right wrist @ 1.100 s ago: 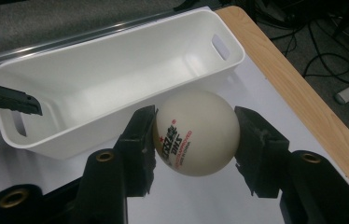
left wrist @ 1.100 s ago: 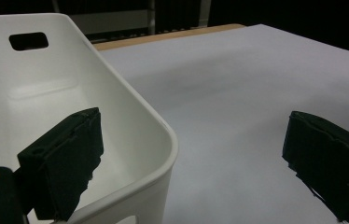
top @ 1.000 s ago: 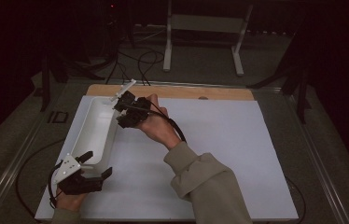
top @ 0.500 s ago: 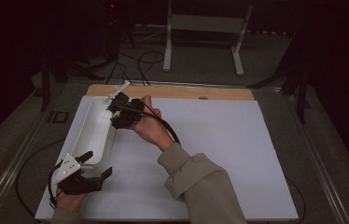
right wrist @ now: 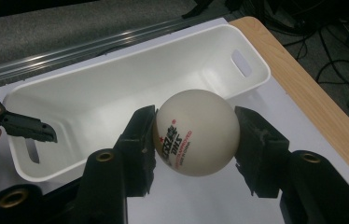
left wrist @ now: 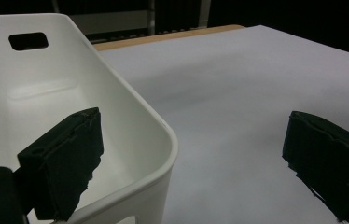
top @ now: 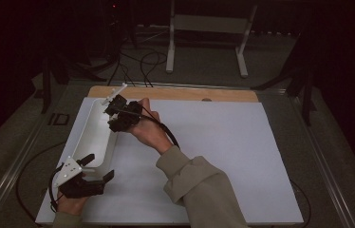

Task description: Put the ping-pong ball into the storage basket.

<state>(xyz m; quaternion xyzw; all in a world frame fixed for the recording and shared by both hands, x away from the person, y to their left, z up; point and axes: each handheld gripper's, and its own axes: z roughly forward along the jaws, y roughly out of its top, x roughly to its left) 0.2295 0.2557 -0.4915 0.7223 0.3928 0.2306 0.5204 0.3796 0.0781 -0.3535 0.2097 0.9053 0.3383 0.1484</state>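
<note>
Right gripper view: right gripper (right wrist: 193,140) fingers clamped on a white ball (right wrist: 194,132), one pad on each side, red and black print facing the camera. Ball held above the tabletop (right wrist: 200,200), just short of the white bin (right wrist: 130,84). Bin beyond the fingers looks empty; slot handle at its far end.

Left gripper view: left gripper (left wrist: 196,163) fingers spread wide, holding nothing. One finger (left wrist: 63,158) sits inside the bin's near corner, the other (left wrist: 329,161) outside over the white tabletop; bin wall between them, not pinched.

High view: bin (top: 92,137) lies lengthwise between both grippers.
</note>
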